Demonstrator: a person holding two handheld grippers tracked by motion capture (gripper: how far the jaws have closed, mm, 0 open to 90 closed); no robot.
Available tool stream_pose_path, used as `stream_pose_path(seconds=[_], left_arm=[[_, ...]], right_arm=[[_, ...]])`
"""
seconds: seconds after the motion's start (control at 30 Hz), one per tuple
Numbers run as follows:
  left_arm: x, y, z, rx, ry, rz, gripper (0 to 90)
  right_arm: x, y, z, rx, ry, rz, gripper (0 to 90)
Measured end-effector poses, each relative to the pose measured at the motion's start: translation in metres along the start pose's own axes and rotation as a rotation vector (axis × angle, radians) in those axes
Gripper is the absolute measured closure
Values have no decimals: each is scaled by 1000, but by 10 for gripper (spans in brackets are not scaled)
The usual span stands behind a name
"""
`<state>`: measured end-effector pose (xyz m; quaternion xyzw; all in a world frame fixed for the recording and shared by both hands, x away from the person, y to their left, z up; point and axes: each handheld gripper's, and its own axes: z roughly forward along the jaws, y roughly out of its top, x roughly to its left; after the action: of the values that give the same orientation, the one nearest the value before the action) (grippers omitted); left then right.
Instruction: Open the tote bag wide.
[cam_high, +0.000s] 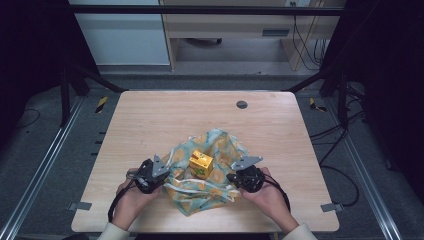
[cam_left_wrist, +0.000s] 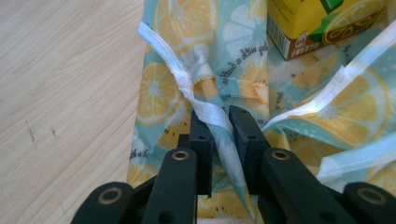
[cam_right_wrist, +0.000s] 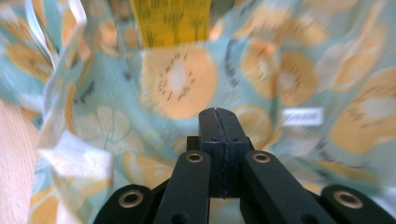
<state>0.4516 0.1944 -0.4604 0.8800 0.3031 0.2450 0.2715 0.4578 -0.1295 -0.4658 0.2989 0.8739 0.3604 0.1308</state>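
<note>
Pale wooden worktop (cam_high: 150, 115) inside a dark frame, grey floor all round, a small round plug (cam_high: 241, 104) near the far edge.

At the left, left gripper (cam_high: 164, 176): fingers (cam_left_wrist: 245, 135) drawn close together and clamped on a bunched fold of the printed cloth (cam_high: 220, 145), right where the white ribbon (cam_left_wrist: 163, 51) twists along the hem. Looks like a sound place to hold, since hem plus ribbon gives more bulk than a single layer.

In the middle, a yellow carton (cam_high: 201, 163) standing on the cloth near the front of the worktop, between the two grippers. Probably light and fairly stiff, with crushable corners; likely to tip or slide if one side of the cloth lifts before the other. The cloth itself: soft, thin, limp, no shape of its own, a touch slick (judging by the sheen of the ribbon). Best gathered at edges or corners, both sides raised evenly.

Writing: a barcode (cam_left_wrist: 276, 37) on the carton's side, lemon artwork above it, brand name out of frame. Small cursive print (cam_left_wrist: 245, 52) on the cloth, seemingly ending "with a bottle".

At the right, right gripper (cam_high: 234, 178): fingers (cam_right_wrist: 209, 130) closed pad to pad at the cloth's right edge, no fabric plainly seen between them. Beyond, a small white label (cam_right_wrist: 302, 116), too blurred to read.
</note>
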Motion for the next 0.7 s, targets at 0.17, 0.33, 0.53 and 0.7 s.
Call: stream_pose_path(seconds=[0.17,0.33,0.53,0.7], left_arm=[[0,2,-2,-14,3,5,823],[-1,2,-3,-25,7,10,832],[-1,6,-9,-75,20,10,858],[0,7,-12,-99,30,5,865]], right_arm=[[-7,19,2,-52,-31,-14,448],[-15,28,23,-1,14,-12,226],[-15,27,42,60,33,-42,697],[-14,24,38,64,40,-43,895]])
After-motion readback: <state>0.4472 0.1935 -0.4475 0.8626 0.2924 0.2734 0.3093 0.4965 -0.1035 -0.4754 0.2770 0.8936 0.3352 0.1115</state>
